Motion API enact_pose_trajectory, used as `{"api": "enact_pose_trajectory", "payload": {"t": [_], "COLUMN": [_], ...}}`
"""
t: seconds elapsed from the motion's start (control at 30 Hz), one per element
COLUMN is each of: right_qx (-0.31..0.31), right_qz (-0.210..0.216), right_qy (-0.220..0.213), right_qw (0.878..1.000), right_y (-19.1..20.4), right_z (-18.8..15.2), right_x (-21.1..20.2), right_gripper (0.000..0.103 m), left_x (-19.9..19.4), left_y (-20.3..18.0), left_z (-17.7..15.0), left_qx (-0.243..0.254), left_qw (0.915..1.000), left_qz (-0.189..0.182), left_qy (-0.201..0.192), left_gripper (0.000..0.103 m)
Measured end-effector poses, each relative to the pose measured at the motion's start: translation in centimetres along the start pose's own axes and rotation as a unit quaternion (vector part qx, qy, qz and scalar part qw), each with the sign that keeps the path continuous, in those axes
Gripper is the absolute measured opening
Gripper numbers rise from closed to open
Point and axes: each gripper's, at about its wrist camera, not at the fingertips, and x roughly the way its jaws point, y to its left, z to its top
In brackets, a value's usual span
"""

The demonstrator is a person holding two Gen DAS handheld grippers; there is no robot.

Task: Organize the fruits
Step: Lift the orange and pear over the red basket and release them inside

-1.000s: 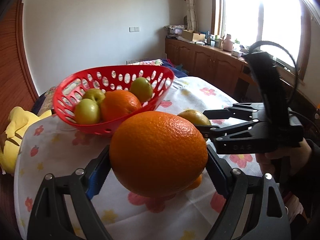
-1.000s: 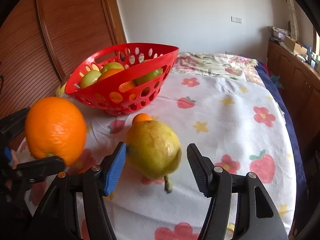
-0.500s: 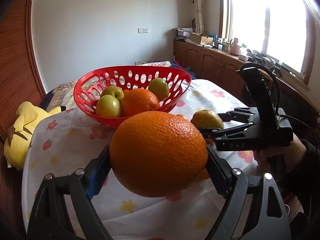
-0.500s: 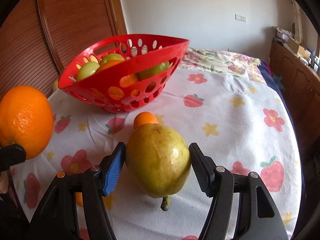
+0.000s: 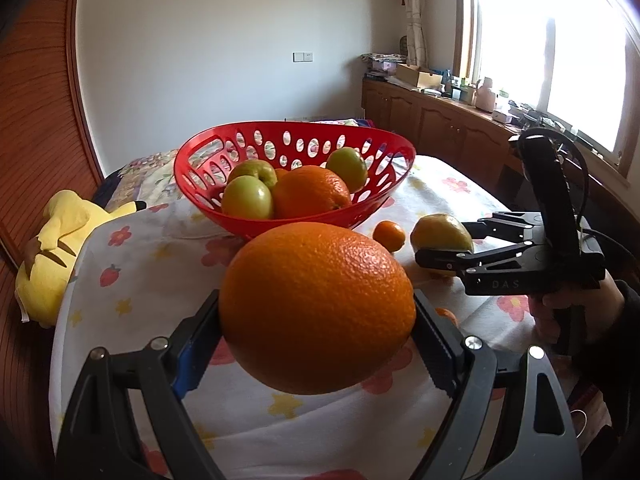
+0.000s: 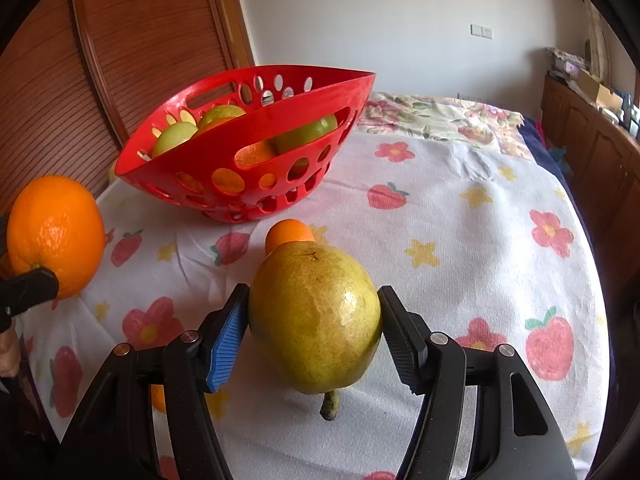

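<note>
Glossy red plastic basket (image 5: 394, 192), dimpled orange (image 5: 316, 312), smooth pear (image 6: 316, 316), matt cloth (image 6: 460, 208).

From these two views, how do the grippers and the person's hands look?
Both grippers are black two-finger frames with silver rivets and ribbed pads, one blue, one black. The right gripper carries "DAS" lettering, an upright black handle and a thin black cable. The person's right hand wears a dark sleeve.

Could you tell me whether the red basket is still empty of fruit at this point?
No, the red basket already holds green apples and an orange.
</note>
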Motion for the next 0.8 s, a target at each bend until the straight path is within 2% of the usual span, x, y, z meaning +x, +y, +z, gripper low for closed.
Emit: {"api": "enact_pose_trajectory", "payload": {"t": [0.4, 0.8], "right_qx": [-0.005, -0.015], "right_qz": [-0.006, -0.015], "right_qy": [-0.002, -0.011], "right_qw": [1.0, 1.0], "right_y": [0.5, 0.6], "right_z": [-0.1, -0.1], "right_x": [0.1, -0.4], "right_gripper": [0.065, 0.065], "left_x": [0.0, -2.0], "left_y": [0.6, 1.0], "left_z": [0.0, 2.3], "left_qx": [-0.006, 0.001], "left_qw": [1.0, 0.9991], "left_qz": [0.007, 0.01], "left_qy": [-0.001, -0.041], "left_gripper": [0.087, 0.087]}}
